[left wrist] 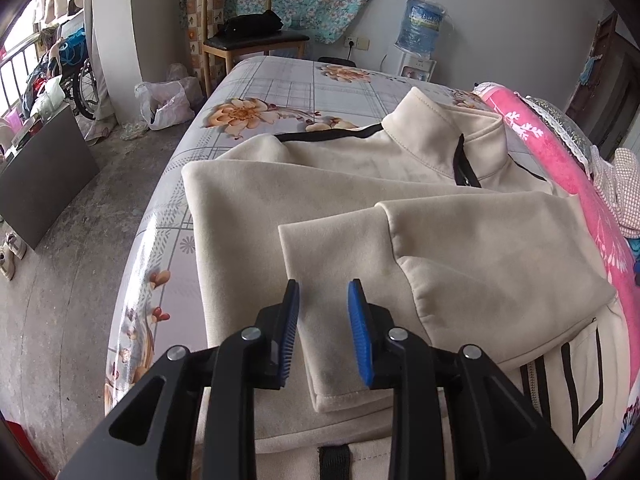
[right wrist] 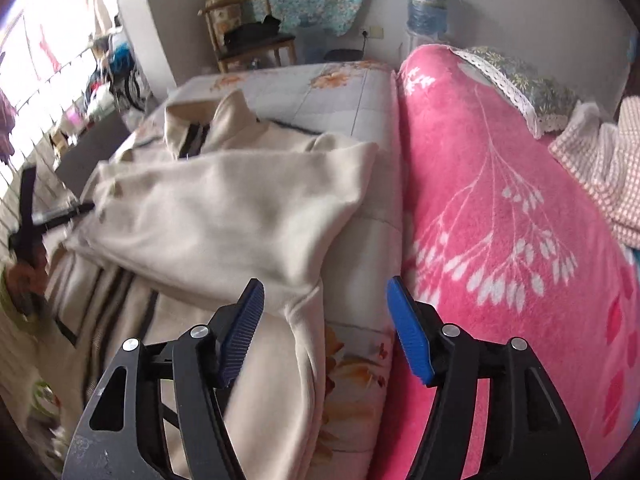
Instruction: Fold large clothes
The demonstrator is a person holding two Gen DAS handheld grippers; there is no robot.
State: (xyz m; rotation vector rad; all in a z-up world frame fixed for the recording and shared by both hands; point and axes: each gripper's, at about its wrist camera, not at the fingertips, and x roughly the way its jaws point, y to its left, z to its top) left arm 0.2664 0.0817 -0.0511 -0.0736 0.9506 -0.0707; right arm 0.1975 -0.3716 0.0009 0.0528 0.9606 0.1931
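The left gripper (left wrist: 324,300) hovers narrowly parted over the folded sleeve cuff (left wrist: 332,320); the right gripper (right wrist: 324,312) gapes wide, empty. Both sleeves of the cream jacket (left wrist: 320,184) look folded; next, probably grip the hem.

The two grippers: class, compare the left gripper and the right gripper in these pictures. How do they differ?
The left gripper has its jaws set narrowly apart; the right gripper stands much wider. The left gripper hovers over the folded sleeve of the cream jacket; the right gripper sits at the jacket's edge beside the pink blanket. Both have blue pads, and neither grips anything.
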